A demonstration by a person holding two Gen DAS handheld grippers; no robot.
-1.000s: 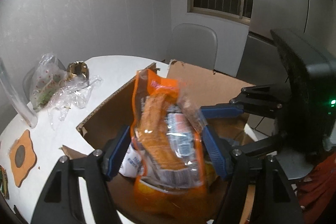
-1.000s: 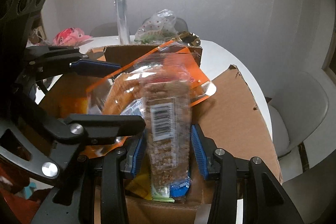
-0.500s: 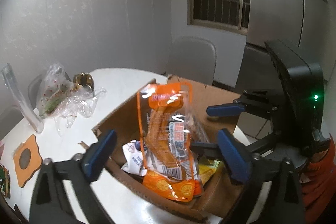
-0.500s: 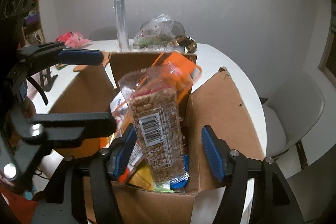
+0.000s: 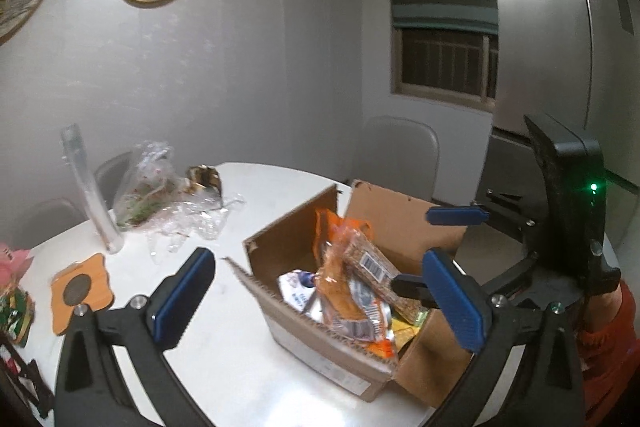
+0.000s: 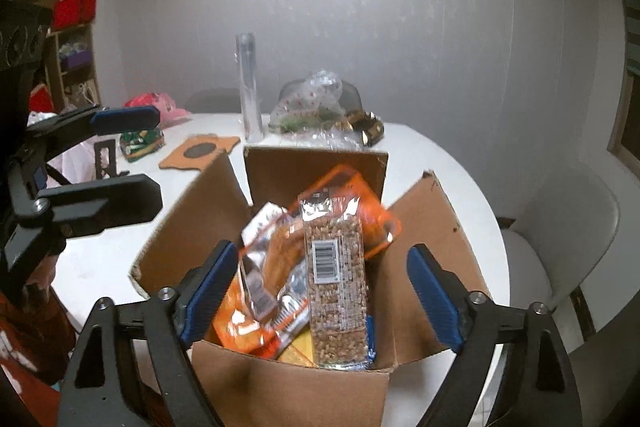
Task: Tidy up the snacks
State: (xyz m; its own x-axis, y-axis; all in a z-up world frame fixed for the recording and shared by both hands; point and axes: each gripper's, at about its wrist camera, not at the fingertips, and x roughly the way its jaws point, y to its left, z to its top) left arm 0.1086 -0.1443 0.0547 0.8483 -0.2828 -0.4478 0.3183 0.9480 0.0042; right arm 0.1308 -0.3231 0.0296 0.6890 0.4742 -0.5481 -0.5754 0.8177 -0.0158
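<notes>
Our left gripper [image 5: 316, 295] stands wide with nothing between its pads, its jaws having just opened off the orange snack bag [image 6: 280, 267], which now leans in the cardboard box [image 6: 288, 387]. That crinkly, slippery film looks light; we would pinch its flat top seal. Our right gripper [image 6: 320, 291], also just opened, is clear of the stiff, brittle-looking grain bar pack [image 6: 338, 287] upright beside the bag; take it across its narrow sides.
</notes>
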